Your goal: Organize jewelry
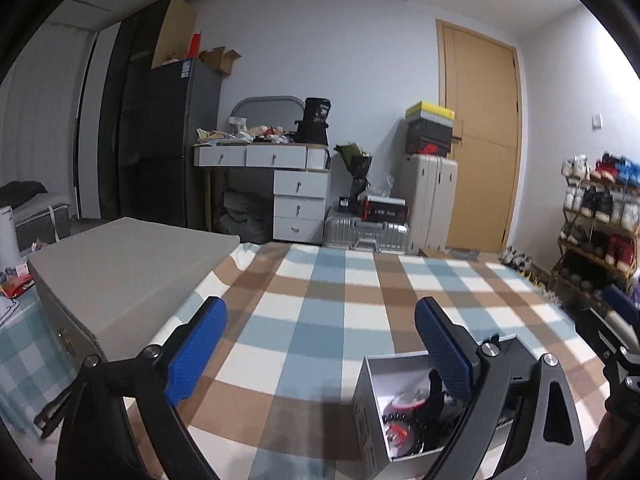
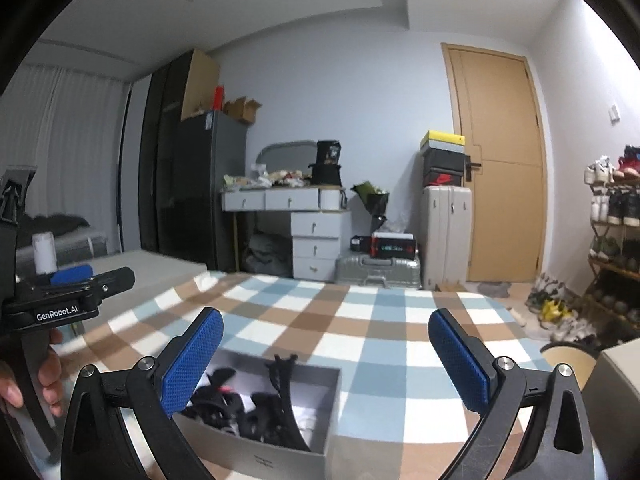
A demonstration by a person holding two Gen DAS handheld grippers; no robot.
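A small open grey box (image 1: 367, 408) stands on the checked tablecloth (image 1: 320, 280) and holds a tangle of black and red jewelry (image 1: 404, 420). My left gripper (image 1: 320, 350) is open above the cloth with nothing between its blue pads; its right finger (image 1: 442, 350) overlaps the box. In the right wrist view the same box (image 2: 256, 460) lies low and left, with black jewelry (image 2: 240, 404) inside. My right gripper (image 2: 326, 362) is open and empty; its left finger (image 2: 192, 364) hangs over the box. A large shut grey case (image 1: 120, 272) sits at the left.
A hand (image 2: 48, 364) holds the left gripper (image 2: 92, 276) at the left edge of the right wrist view. The right gripper (image 1: 612, 320) shows at the far right of the left wrist view. A cardboard tube (image 2: 568, 356) and another box (image 2: 616, 380) stand at the right. Furniture lines the far wall.
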